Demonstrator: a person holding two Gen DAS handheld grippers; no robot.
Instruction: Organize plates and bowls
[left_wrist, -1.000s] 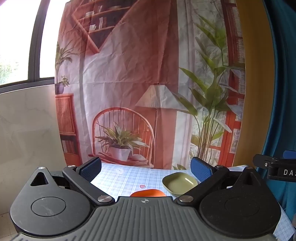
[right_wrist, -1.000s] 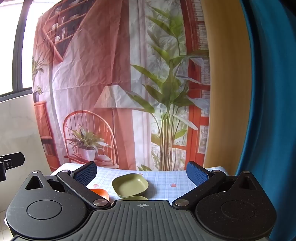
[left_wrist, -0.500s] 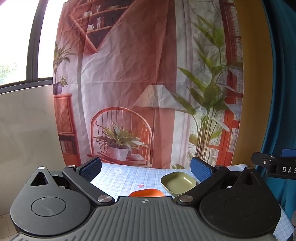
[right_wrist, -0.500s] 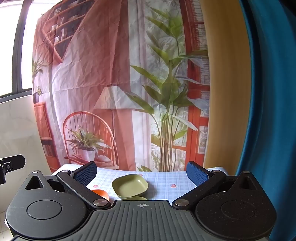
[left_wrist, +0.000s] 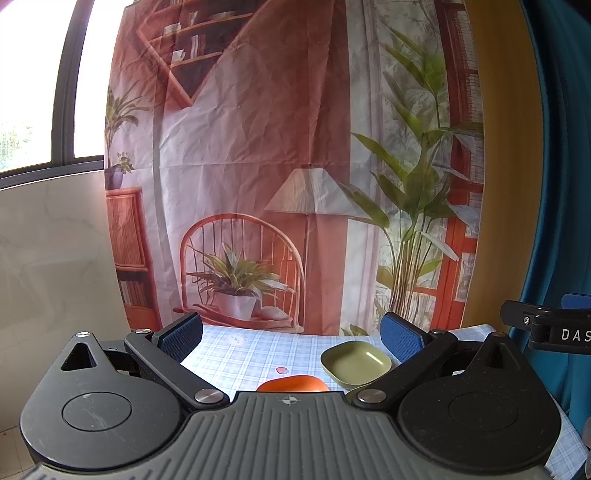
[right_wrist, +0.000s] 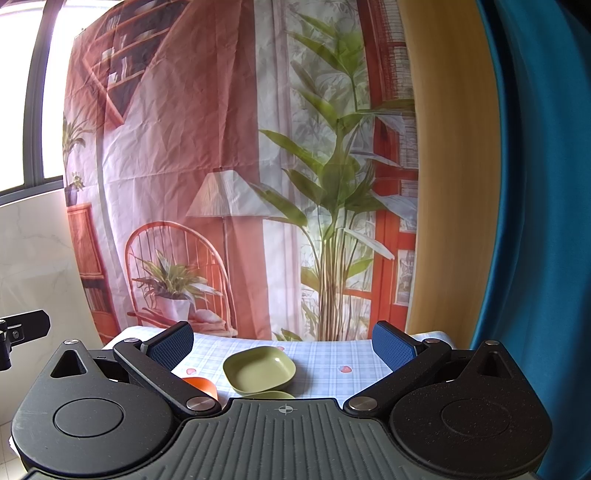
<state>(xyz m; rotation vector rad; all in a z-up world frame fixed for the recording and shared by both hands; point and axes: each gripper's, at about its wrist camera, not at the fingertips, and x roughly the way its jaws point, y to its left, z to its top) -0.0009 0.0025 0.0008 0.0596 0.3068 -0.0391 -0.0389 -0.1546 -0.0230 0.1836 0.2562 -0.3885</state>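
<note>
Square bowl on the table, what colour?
Olive green square bowl; clearest in the right wrist view.

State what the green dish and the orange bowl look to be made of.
Green dish: probably matte plastic or melamine; even olive colour, soft rounded rim, dull sheen. Orange bowl: likely the same kind of plastic, smooth and uniform, though mostly hidden.

On the checked tablecloth (right_wrist: 325, 363) ahead of me, a square bowl (right_wrist: 259, 369) sits at twelve o'clock from my right gripper (right_wrist: 282, 345), another dish (right_wrist: 201, 386) at its eight o'clock. Behind the table, a printed backdrop (right_wrist: 221, 166) hangs; a curtain (right_wrist: 535, 221) lies at three o'clock.
</note>
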